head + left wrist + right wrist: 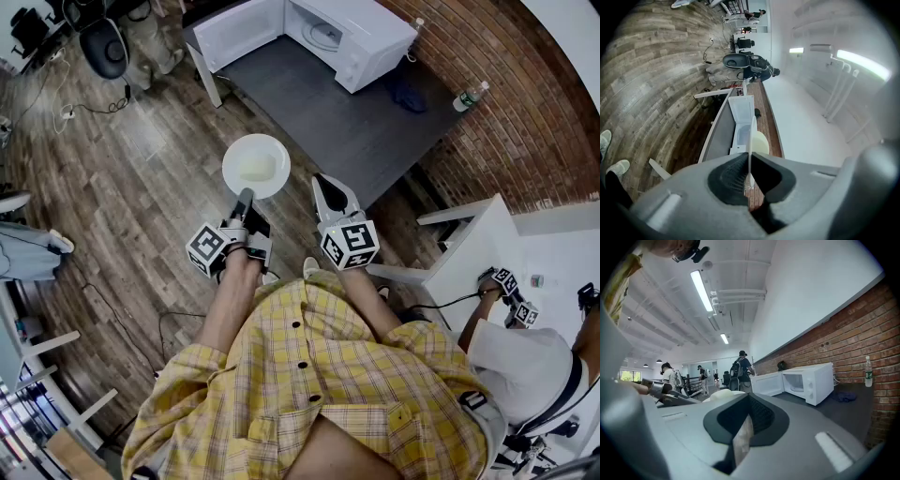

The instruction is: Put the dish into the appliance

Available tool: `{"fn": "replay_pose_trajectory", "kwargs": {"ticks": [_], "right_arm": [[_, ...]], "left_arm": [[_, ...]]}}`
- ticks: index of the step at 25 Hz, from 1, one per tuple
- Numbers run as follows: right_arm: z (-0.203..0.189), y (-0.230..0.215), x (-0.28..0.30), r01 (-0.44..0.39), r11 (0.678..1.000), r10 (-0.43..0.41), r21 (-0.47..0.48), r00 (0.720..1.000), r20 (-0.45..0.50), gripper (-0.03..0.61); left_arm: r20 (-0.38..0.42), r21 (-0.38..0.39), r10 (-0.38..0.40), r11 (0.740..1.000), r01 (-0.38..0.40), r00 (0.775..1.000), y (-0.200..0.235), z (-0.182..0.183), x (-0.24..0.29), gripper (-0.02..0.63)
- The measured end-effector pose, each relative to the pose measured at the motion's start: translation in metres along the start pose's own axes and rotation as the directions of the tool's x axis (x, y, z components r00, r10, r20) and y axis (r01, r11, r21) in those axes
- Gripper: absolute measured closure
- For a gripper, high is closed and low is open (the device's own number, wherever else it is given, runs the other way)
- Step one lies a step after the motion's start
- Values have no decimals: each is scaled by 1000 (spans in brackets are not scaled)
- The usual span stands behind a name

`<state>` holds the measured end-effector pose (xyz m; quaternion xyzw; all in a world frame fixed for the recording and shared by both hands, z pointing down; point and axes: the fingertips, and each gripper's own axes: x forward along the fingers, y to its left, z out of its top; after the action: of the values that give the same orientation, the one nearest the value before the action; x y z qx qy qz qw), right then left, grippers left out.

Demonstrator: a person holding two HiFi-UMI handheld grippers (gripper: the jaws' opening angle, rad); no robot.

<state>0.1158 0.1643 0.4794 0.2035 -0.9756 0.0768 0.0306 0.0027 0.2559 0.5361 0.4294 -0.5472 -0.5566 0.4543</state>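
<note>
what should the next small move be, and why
Probably carry the dish forward toward the microwave. The left gripper is clamped on its rim, the door stands open, and the dish hangs over the floor, short of the table.

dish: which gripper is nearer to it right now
Left. The left gripper is clamped on the near rim of the dish; the right gripper sits to its right, not touching it.

We see a white dish [256, 166], a white microwave [375, 37] and a dark grey table [309, 103]. The wall [534, 103] is red brick, the floor [122, 187] brown wood planks, and our shirt [319, 375] yellow plaid with thin dark lines.
</note>
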Motion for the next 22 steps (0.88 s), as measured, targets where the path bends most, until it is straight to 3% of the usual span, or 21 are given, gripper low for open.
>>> {"fn": "replay_pose_trajectory", "kwargs": {"ticks": [7,12,16,22], "right_arm": [[2,-7,6,-17,1000,17,-18,1000,0,577],[5,-15,9,-26,1000,26,0,1000,1,577],[10,-19,11,-44,997,44,-70,999,1,577],[12,-33,18,-103,994,103,-25,995,11,575]], "left_arm": [[3,43,55,998,-55,998,12,0,5,601],[3,20,35,999,-35,999,8,-6,15,601],[13,17,28,999,-28,1000,7,-11,24,601],[32,20,19,1000,-20,999,2,-18,43,601]]}}
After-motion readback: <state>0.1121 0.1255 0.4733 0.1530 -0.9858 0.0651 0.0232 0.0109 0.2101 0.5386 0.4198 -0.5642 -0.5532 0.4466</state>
